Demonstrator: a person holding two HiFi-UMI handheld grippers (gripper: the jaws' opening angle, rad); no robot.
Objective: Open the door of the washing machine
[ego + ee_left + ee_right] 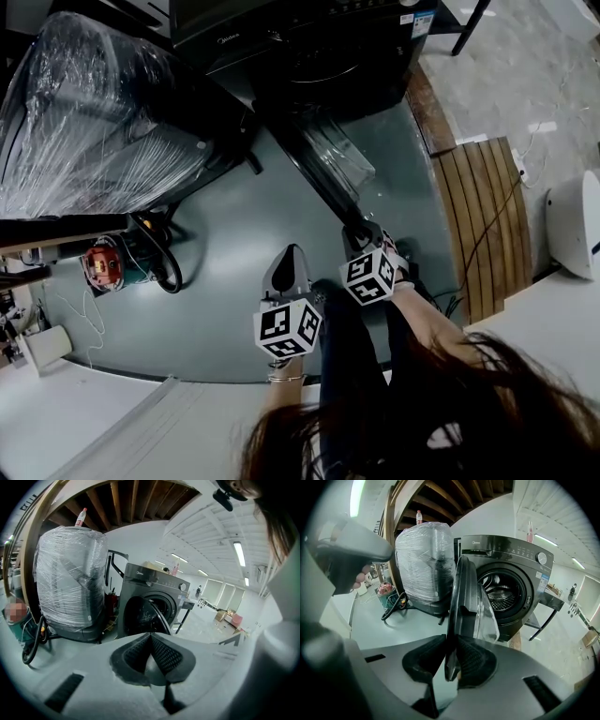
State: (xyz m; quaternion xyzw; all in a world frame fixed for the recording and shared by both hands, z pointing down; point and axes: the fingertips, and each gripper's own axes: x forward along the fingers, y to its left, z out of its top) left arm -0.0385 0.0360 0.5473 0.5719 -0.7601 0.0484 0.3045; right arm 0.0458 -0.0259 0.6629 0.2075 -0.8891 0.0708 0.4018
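Note:
The dark grey washing machine [319,47] stands at the top of the head view, and its round door [323,173] is swung wide out toward me. My right gripper [361,234] is shut on the door's outer rim. In the right gripper view the door's edge [461,602] stands upright between the pads of the right gripper [450,639], with the open drum [501,592] behind it. My left gripper [286,267] hangs free to the left of the door. In its own view the left gripper [150,637] has its pads together on nothing and faces the machine [159,581].
A large appliance wrapped in clear plastic [94,122] stands left of the machine. A red device with a black hose [105,264] lies on the grey floor. A wooden slatted board [483,225] lies at the right, and a white table edge [94,412] runs along the bottom left.

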